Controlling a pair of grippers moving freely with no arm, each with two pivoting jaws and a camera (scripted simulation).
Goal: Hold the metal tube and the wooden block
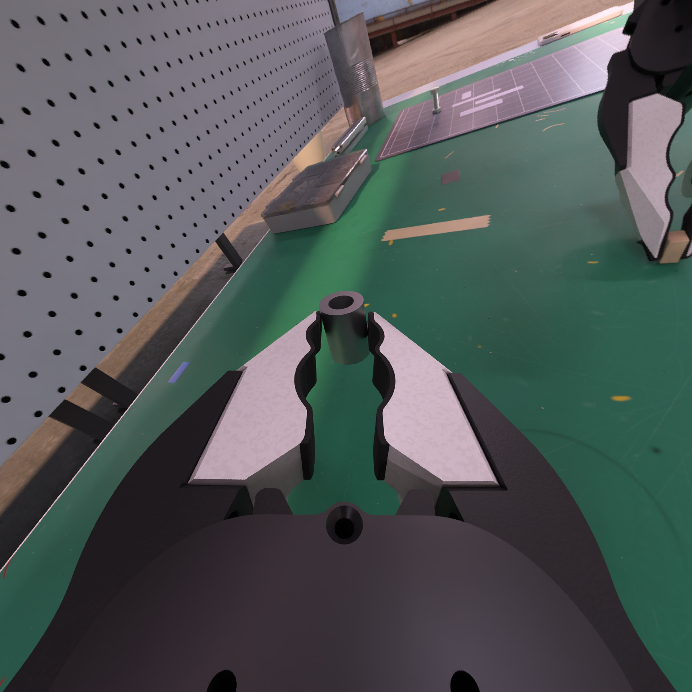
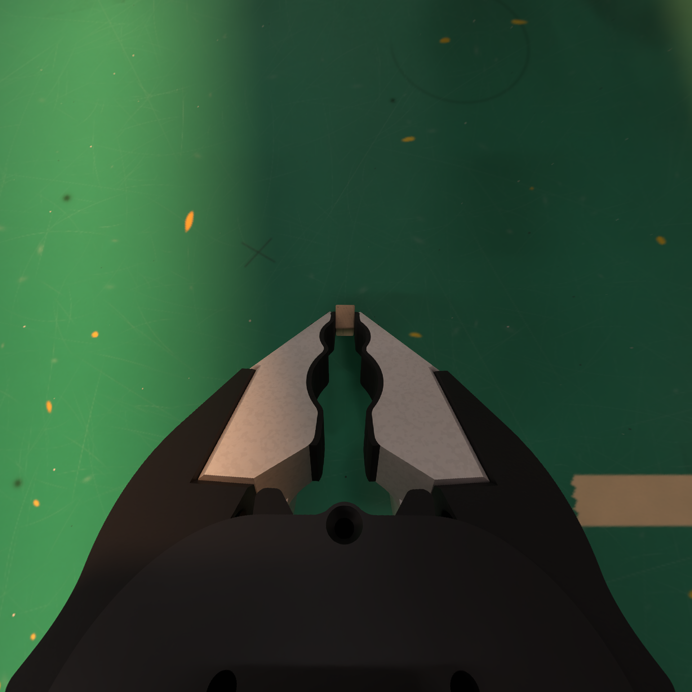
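In the left wrist view a short dark metal tube (image 1: 343, 329) stands between the tips of my left gripper (image 1: 344, 325), which is shut on it just above the green mat (image 1: 486, 374). In the right wrist view my right gripper (image 2: 345, 322) points down at the mat and is shut on a small pale wooden block (image 2: 345, 319) held at its fingertips. The right gripper also shows at the far right of the left wrist view (image 1: 664, 247), with the wooden block (image 1: 675, 247) at its tips, close to the mat.
A grey pegboard (image 1: 131, 168) runs along the left edge of the table. A flat metal box (image 1: 318, 194), a metal can (image 1: 355, 71), a bolt (image 1: 435, 100) on a dark grid mat (image 1: 524, 97) and a tape strip (image 1: 436, 227) lie beyond.
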